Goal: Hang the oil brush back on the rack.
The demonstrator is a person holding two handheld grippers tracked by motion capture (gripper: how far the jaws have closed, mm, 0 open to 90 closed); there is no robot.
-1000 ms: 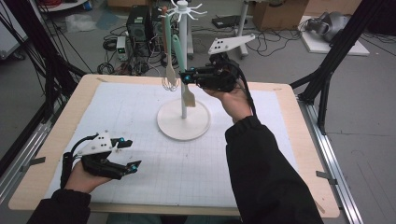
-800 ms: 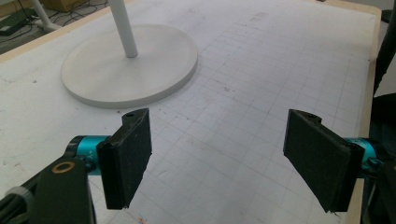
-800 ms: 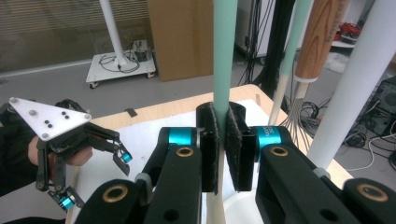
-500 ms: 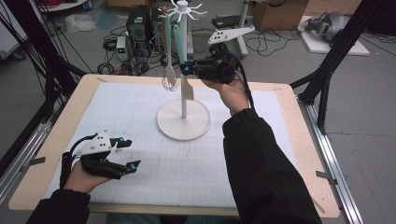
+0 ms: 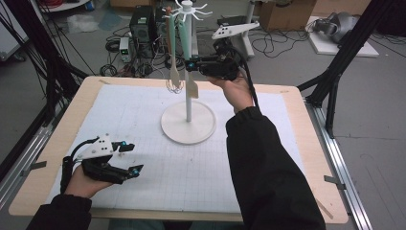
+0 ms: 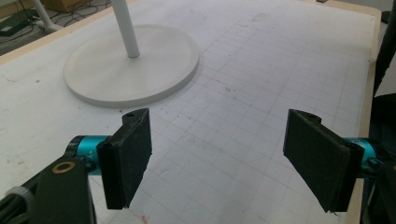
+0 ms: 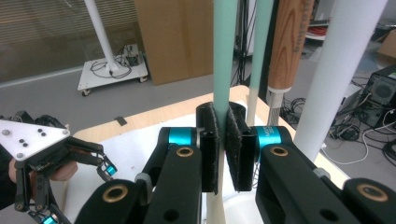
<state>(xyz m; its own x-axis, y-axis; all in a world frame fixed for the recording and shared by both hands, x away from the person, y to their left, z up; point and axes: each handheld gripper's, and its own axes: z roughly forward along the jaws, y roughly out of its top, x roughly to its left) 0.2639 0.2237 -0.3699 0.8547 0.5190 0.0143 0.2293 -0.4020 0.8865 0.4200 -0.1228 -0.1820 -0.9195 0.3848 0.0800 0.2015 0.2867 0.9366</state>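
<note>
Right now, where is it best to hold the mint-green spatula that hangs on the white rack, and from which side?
Grip the mint-green spatula on its straight handle, above the pale blade, coming level from the side. It hangs upright, so flat pads close squarely across the handle. The right gripper already holds it this way, beside the rack's pole.

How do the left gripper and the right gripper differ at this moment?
The left gripper rests low over the table with its jaws wide apart and nothing between them; the right gripper is raised beside the white stand, its jaws shut on a mint-green utensil handle. Both have black pads and teal fittings, each held in one hand.
</note>
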